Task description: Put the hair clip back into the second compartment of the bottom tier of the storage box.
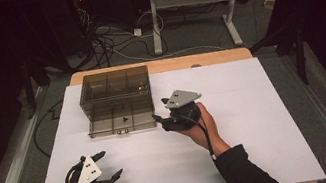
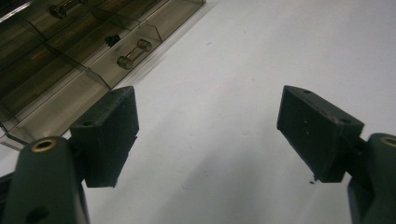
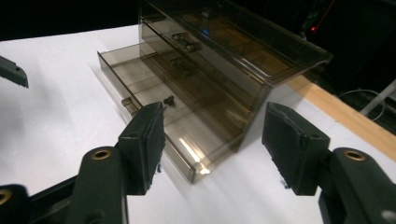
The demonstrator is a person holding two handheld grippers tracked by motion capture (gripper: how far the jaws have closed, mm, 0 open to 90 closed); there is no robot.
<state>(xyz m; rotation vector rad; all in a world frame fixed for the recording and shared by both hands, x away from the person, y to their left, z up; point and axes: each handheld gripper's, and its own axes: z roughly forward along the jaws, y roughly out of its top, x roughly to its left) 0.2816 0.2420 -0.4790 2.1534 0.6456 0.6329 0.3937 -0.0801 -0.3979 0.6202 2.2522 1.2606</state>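
A smoky clear plastic drawer cabinet stands at the back left of the white table. Its bottom drawer is pulled out toward me, and a small dark part lies inside it. My right gripper hovers just right of the drawer's front corner, open and empty. In the right gripper view the open drawer and the dark part lie beyond the spread jaws of the right gripper. My left gripper rests low near the table's front left, open and holding nothing.
White paper covers the table, with a wooden edge at the back. In the left gripper view the cabinet and its metal drawer handle sit at upper left. Cables and a desk frame lie on the floor beyond.
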